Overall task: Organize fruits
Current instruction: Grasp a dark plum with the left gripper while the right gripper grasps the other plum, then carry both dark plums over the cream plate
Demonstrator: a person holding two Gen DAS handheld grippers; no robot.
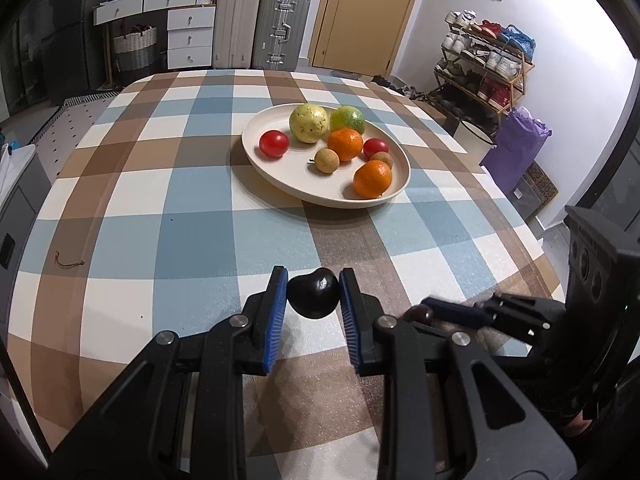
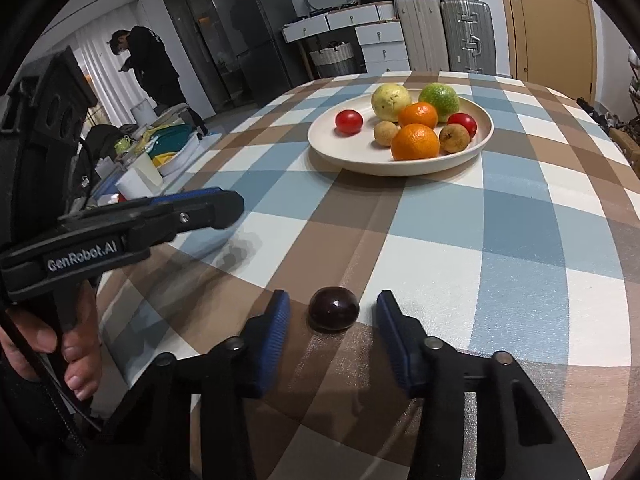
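The left gripper (image 1: 313,285) is clenching a dark, glossy plum-like fruit (image 1: 313,292) between its blue pads, holding it low over the checked tablecloth (image 1: 168,216) near the table's front edge. The right gripper (image 2: 333,312) is straddling a second dark round fruit (image 2: 333,308) that is sitting on the cloth; its blue pads are standing a little apart from the fruit on both sides, so the jaws are released and nothing is being grasped. In the left wrist view this second fruit (image 1: 419,314) is peeking out just behind the left gripper's right finger, with the right gripper reaching in from the right side. In the right wrist view the left gripper is showing at the left edge, with a person's hand (image 2: 76,344) wrapping around its handle. Farther back on the table a cream plate (image 1: 276,178) is carrying the gathered fruit: two red tomatoes, one of them (image 1: 274,143) at the left, a pale yellow fruit (image 1: 309,123) and a green one (image 1: 347,119) at the back, two oranges, the nearer (image 1: 372,179) close to the plate's front rim, and two small brown fruits between them. The plate is sitting well apart from both grippers. Another person in dark clothing (image 2: 150,64) is standing in the background beside a cluttered side table
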